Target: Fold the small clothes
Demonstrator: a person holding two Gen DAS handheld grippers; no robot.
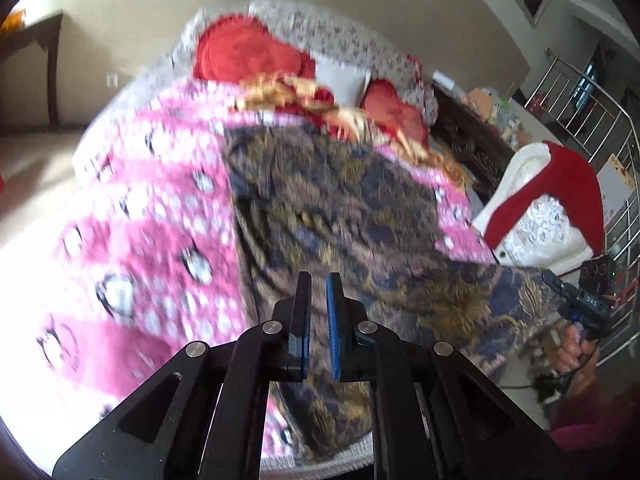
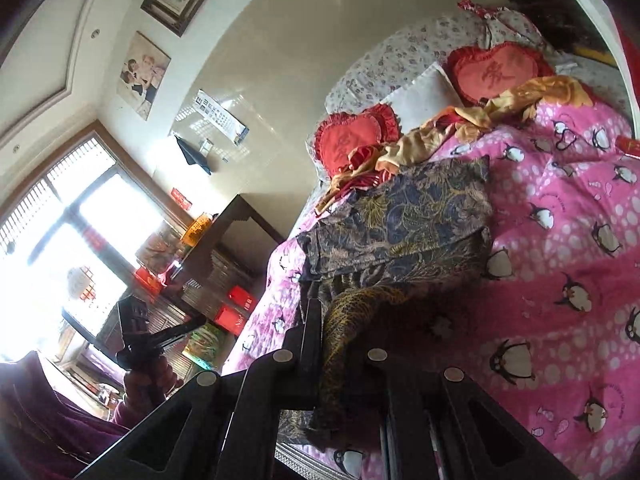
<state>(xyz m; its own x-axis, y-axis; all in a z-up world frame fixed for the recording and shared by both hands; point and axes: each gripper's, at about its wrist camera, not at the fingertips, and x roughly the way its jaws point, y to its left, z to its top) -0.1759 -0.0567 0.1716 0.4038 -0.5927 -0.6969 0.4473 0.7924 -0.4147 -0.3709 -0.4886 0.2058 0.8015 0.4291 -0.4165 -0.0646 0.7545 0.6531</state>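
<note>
A dark garment with a blue, brown and gold leaf print (image 1: 340, 208) lies spread on a pink penguin-print bedspread (image 1: 152, 216). My left gripper (image 1: 319, 280) hovers above its near part, its jaws nearly together with a narrow gap and nothing between them. In the right wrist view the garment (image 2: 404, 220) is partly folded over itself. My right gripper (image 2: 332, 308) is shut on the garment's near edge, and cloth hangs down between the fingers. The right gripper also shows in the left wrist view (image 1: 580, 300), at the garment's right corner.
Red heart cushions (image 2: 352, 140), a white pillow (image 2: 420, 100) and a crumpled red and gold cloth (image 2: 440, 128) lie at the head of the bed. A dark wooden cabinet (image 2: 224, 256) stands beside the bed. A white chair with red cloth (image 1: 544, 200) and a metal railing (image 1: 592, 120) are right.
</note>
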